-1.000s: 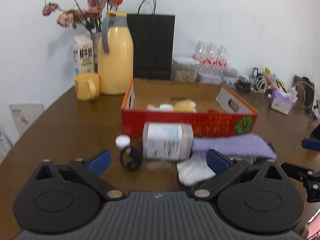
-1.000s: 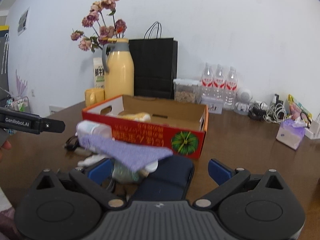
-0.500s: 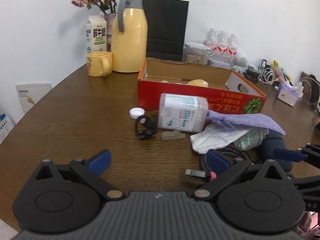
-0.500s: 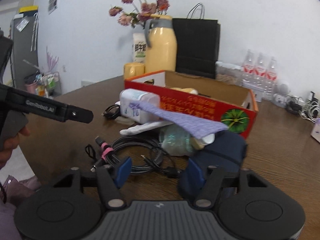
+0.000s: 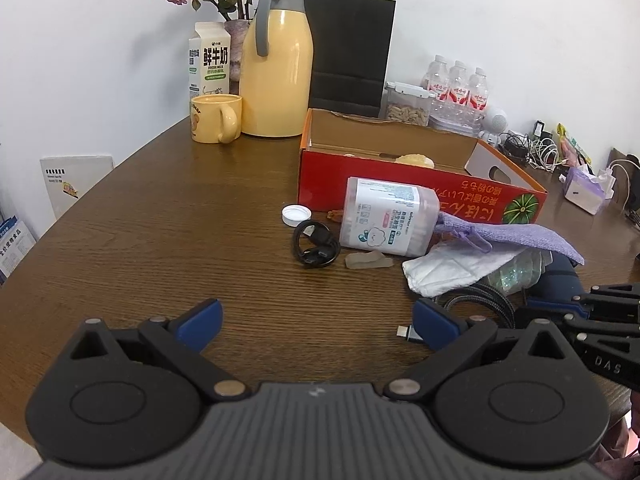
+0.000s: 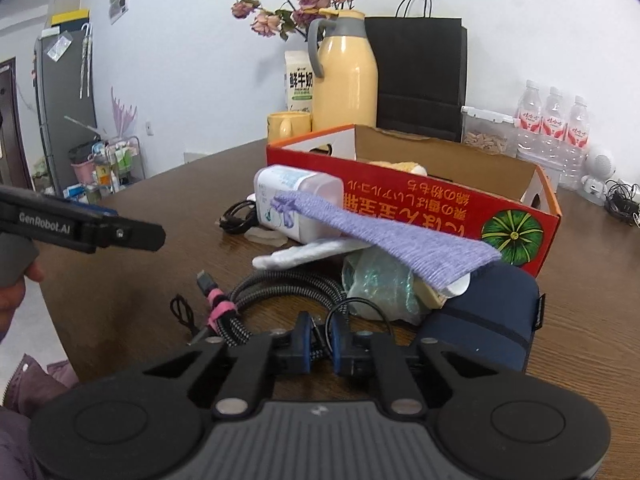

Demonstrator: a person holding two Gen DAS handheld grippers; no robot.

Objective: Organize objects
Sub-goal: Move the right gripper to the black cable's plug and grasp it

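A red cardboard box (image 5: 420, 196) (image 6: 440, 204) stands open on the brown table. In front of it lie a white jar on its side (image 5: 386, 222) (image 6: 298, 204), a purple knit cloth (image 5: 516, 236) (image 6: 392, 236), a white tissue (image 5: 452, 266), a navy pouch (image 6: 488, 316) and a braided black cable coil (image 6: 276, 296) (image 5: 476, 304). My right gripper (image 6: 320, 346) is shut on the braided cable at the near edge of the pile. My left gripper (image 5: 316, 324) is open and empty above bare table, left of the pile.
A small black cable coil (image 5: 314, 244) and a white cap (image 5: 296, 215) lie left of the jar. A yellow mug (image 5: 216, 124), yellow thermos (image 5: 276, 68), milk carton (image 5: 210, 64), black bag (image 5: 348, 48) and water bottles (image 5: 456, 88) stand at the back.
My right gripper has dropped toward the pile and closed on the braided cable. My left gripper has pulled back and up from the jar, staying open.
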